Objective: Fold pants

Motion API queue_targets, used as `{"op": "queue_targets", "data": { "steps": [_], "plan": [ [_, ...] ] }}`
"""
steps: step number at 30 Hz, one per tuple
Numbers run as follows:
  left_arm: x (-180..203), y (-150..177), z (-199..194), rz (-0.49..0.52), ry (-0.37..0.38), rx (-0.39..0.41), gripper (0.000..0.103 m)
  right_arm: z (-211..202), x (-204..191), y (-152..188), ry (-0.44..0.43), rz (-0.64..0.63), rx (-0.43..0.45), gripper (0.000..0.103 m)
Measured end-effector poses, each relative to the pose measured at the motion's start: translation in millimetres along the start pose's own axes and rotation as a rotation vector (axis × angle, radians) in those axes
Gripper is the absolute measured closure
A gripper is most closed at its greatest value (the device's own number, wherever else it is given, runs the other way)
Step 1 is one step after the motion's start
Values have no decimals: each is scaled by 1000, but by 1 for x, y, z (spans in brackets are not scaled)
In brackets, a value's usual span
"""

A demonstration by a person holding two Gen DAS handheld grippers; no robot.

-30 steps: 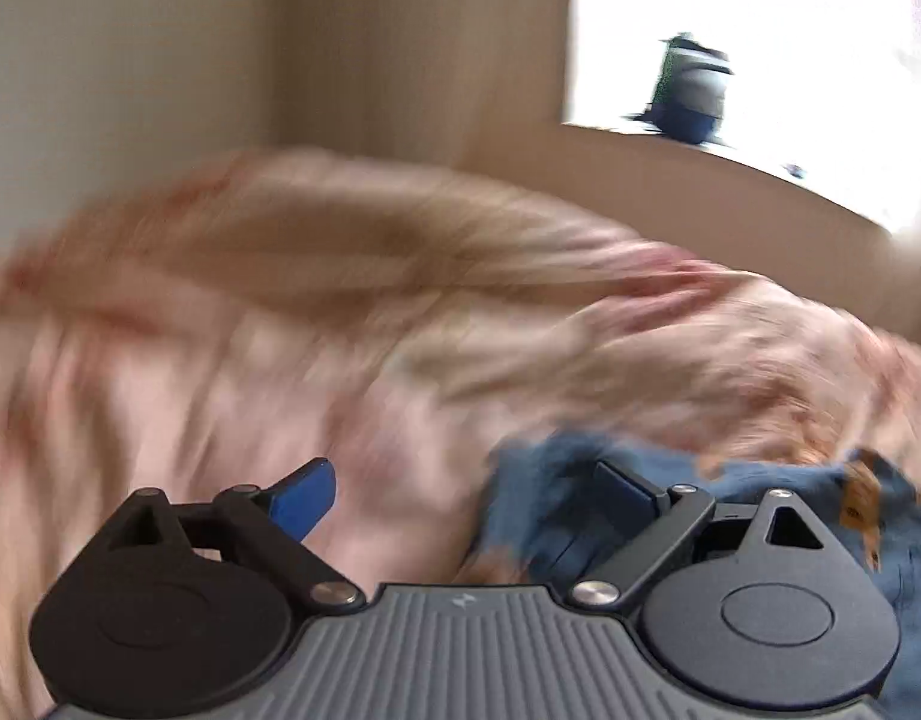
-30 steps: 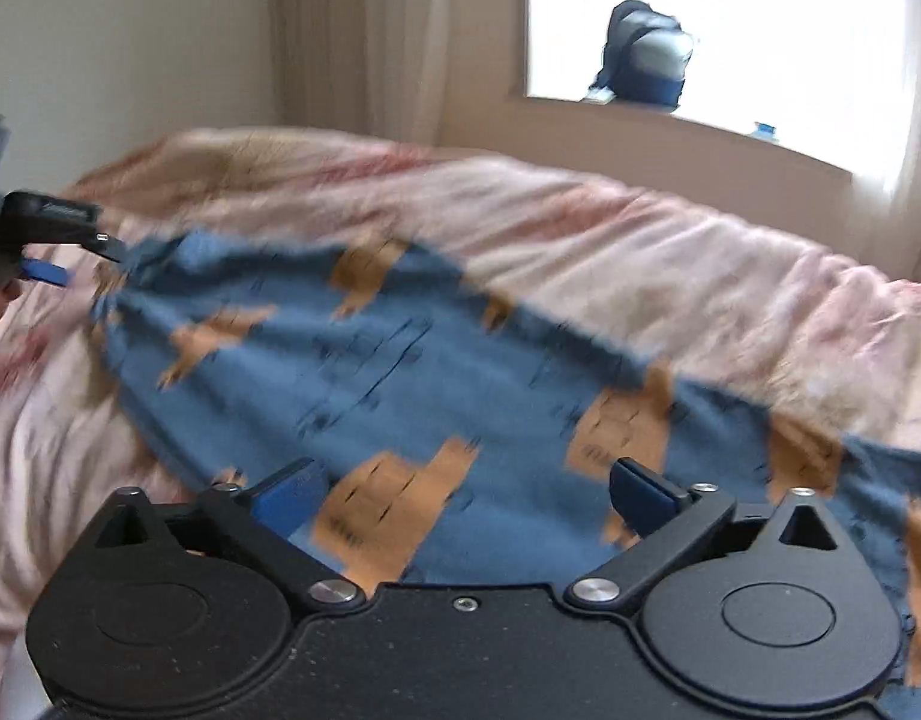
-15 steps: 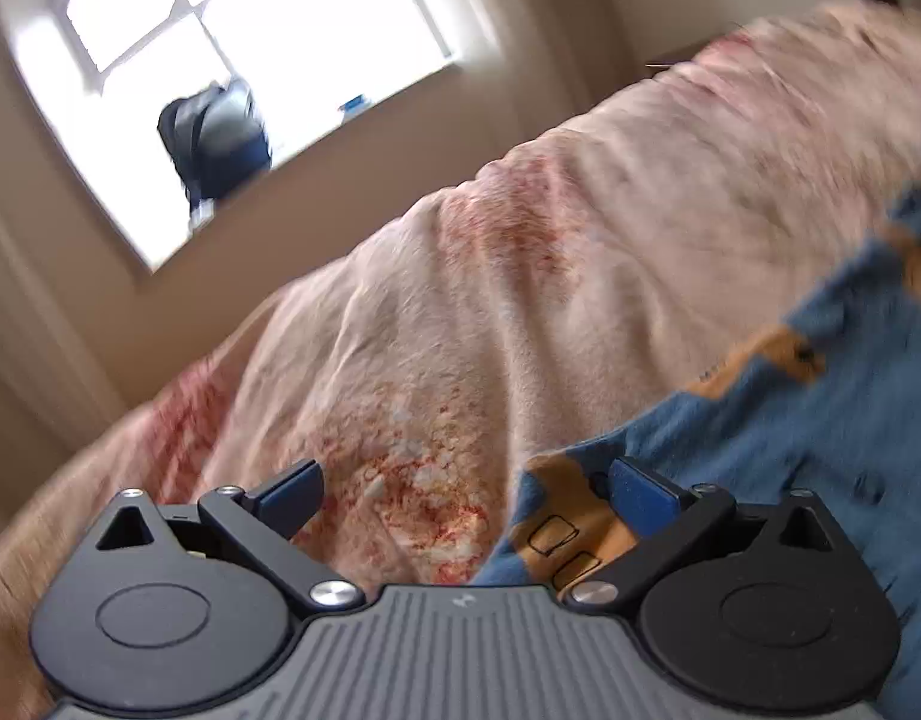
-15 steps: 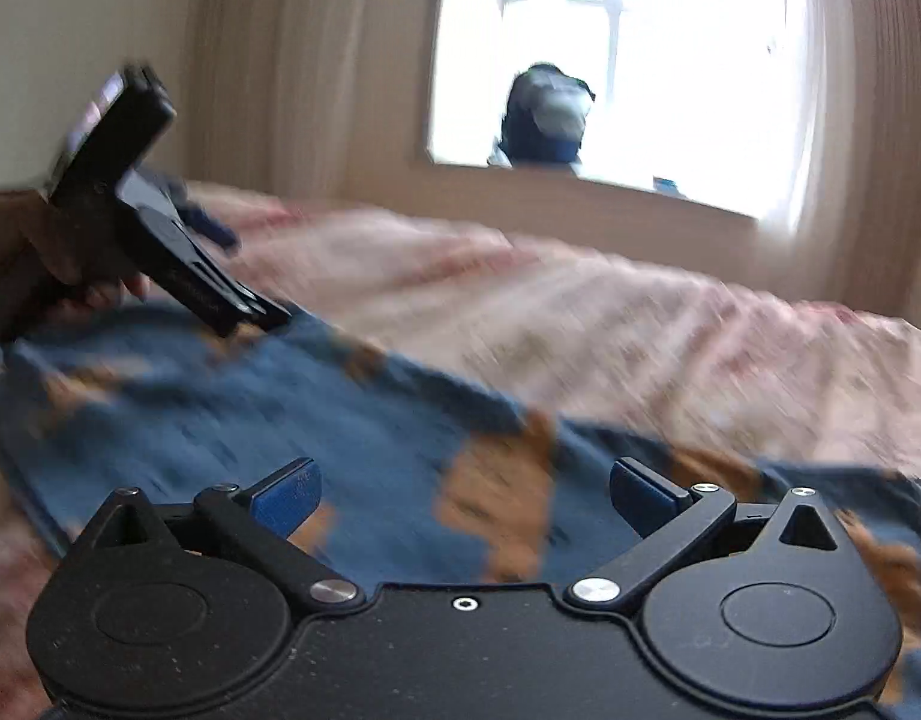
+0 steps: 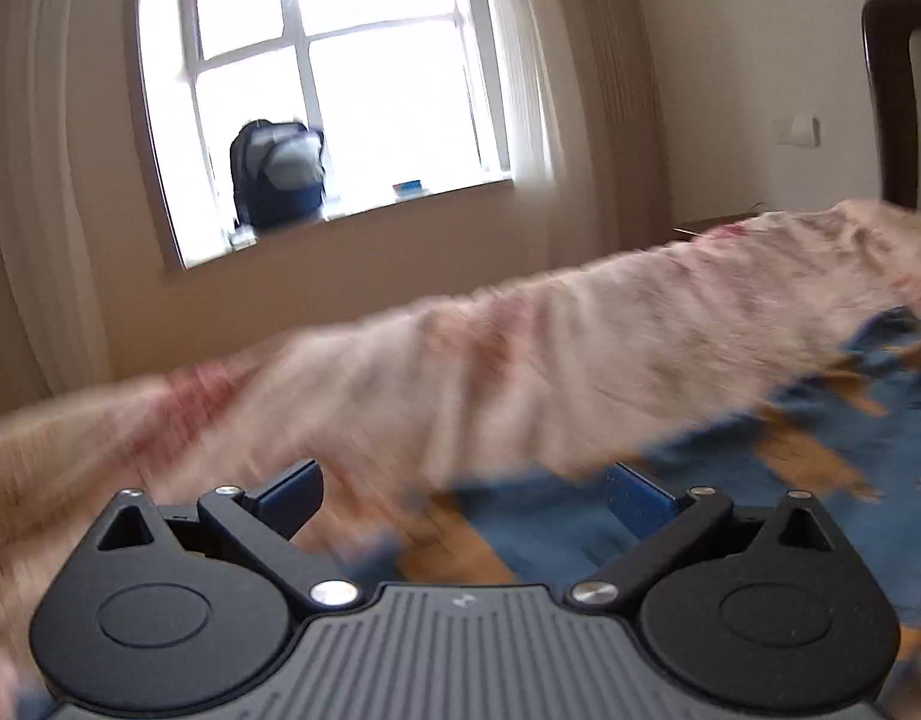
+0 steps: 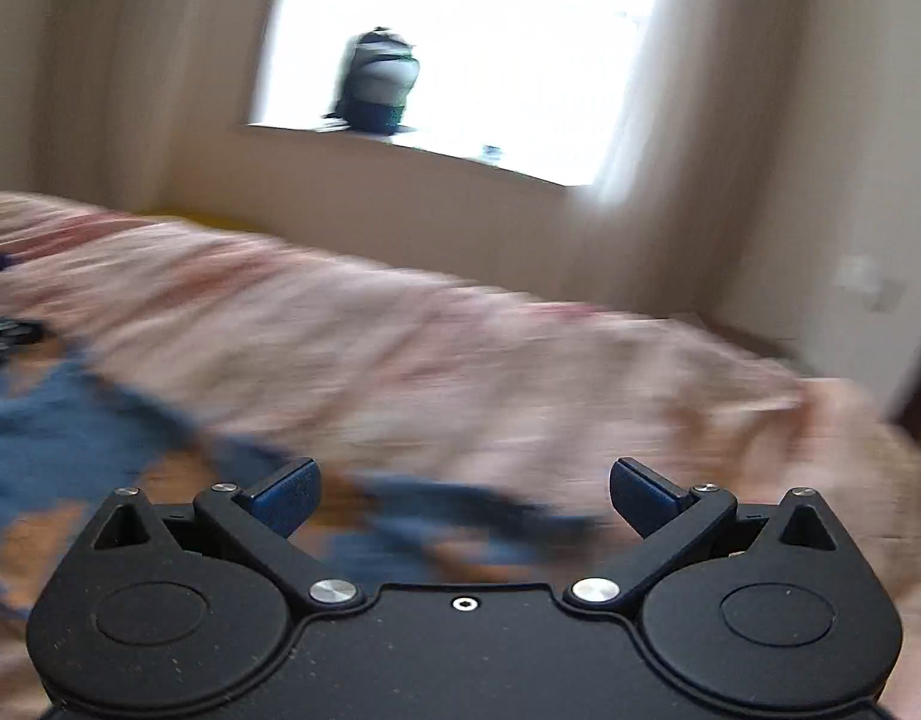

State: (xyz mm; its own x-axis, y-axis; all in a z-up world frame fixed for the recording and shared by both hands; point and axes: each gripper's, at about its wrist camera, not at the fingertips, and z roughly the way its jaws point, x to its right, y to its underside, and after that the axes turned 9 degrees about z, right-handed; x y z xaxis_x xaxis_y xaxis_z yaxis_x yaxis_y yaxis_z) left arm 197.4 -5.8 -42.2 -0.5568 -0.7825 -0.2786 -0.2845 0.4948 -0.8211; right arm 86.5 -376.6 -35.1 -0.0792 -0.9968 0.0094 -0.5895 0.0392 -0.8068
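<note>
Blue pants (image 5: 820,420) with orange patches lie spread on a pink floral bedspread (image 5: 520,360). In the left wrist view they fill the lower right, and my left gripper (image 5: 463,492) stands wide open over their near edge, pads free of the cloth. In the right wrist view the pants (image 6: 70,438) lie at the lower left, blurred by motion. My right gripper (image 6: 463,495) is open above a crumpled blue edge, nothing pinched. A dark piece of the left gripper (image 6: 4,333) shows at the left edge.
A window (image 5: 340,78) with a dark backpack (image 5: 277,171) on its sill faces both cameras, curtains at each side. A dark wooden frame (image 5: 889,90) stands at the far right. The bedspread (image 6: 460,360) runs across both views.
Both views have swung: the left camera rolled and turned to the right along the pants' edge. The right gripper has lifted and turned right, leaving the pants at its lower left. Both stay open.
</note>
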Motion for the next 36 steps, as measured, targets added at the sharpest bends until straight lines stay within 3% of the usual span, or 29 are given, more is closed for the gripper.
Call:
{"op": "queue_targets", "data": {
  "steps": [2,4,6,8,10,12,14,16,19,22,26,31,34,36],
  "plan": [
    [14,18,-8,-7,55,-83,0,18,-32,17,-76,-59,-126,1],
    [25,37,-13,70,20,-161,0,30,-51,44,-35,-194,-248,1],
    [22,54,-22,69,-9,-185,0,24,-37,53,15,-247,-226,1],
    [10,61,-31,36,26,-218,0,19,-8,44,126,-207,-257,1],
    [-3,60,-34,2,61,-288,0,6,27,32,308,-155,-276,1],
    [-7,50,-32,5,76,-370,0,-30,53,20,392,-133,-229,2],
    [-5,26,-23,9,50,-459,0,-73,68,5,377,-100,-164,1],
    [1,2,-18,-32,20,-498,0,-111,74,-14,365,-98,-116,1],
    [4,-44,-18,-133,102,-514,0,-142,74,-51,322,-88,-78,1],
    [9,-95,-29,-210,168,-506,0,-148,72,-84,269,-38,-52,1],
    [27,-160,-49,-147,167,-415,0,-159,62,-116,227,11,46,1],
    [51,-212,-49,-105,115,-388,0,-175,71,-112,147,153,154,1],
    [69,-220,-39,-96,139,-382,0,-163,79,-89,83,215,177,1],
    [85,-217,-21,-69,136,-377,0,-138,81,-65,86,207,175,1]
  ]
}}
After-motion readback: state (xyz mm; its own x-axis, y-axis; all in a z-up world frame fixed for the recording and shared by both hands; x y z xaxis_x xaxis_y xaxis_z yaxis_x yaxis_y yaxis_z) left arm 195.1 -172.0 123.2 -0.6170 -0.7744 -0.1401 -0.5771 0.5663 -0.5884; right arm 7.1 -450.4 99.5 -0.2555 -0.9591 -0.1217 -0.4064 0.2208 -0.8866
